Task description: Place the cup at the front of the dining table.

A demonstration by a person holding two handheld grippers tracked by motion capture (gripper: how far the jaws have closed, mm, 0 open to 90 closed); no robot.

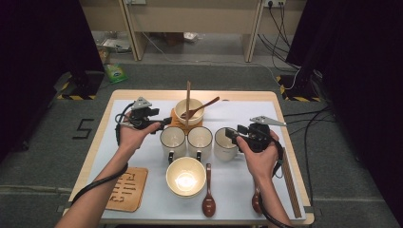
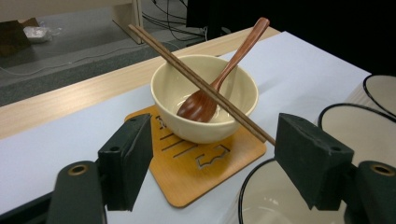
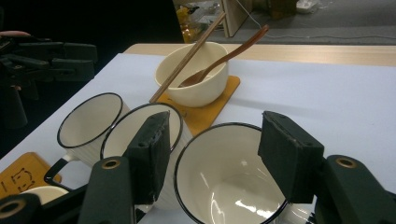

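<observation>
So the right tool (image 3: 212,156) is lined up on the rightmost mug (image 3: 231,175), jaws spread wide either side of its rim, nothing gripped yet. That mug sits at the right end of the row in the middle of the counter (image 1: 247,111). Looks to me like the approach step before a grab; next it'd need to drop lower and squeeze on the rim without bumping the neighbouring mug (image 3: 140,128).

The left tool (image 2: 212,158) is also wide open and empty, pointed at the far bowl (image 2: 204,95), which sits on a coaster (image 2: 201,168).

Count: three mugs, two bowls, three spoons (one in the far bowl), two coasters. Chopsticks (image 2: 201,84) lie across the far bowl, more along the right edge.
</observation>
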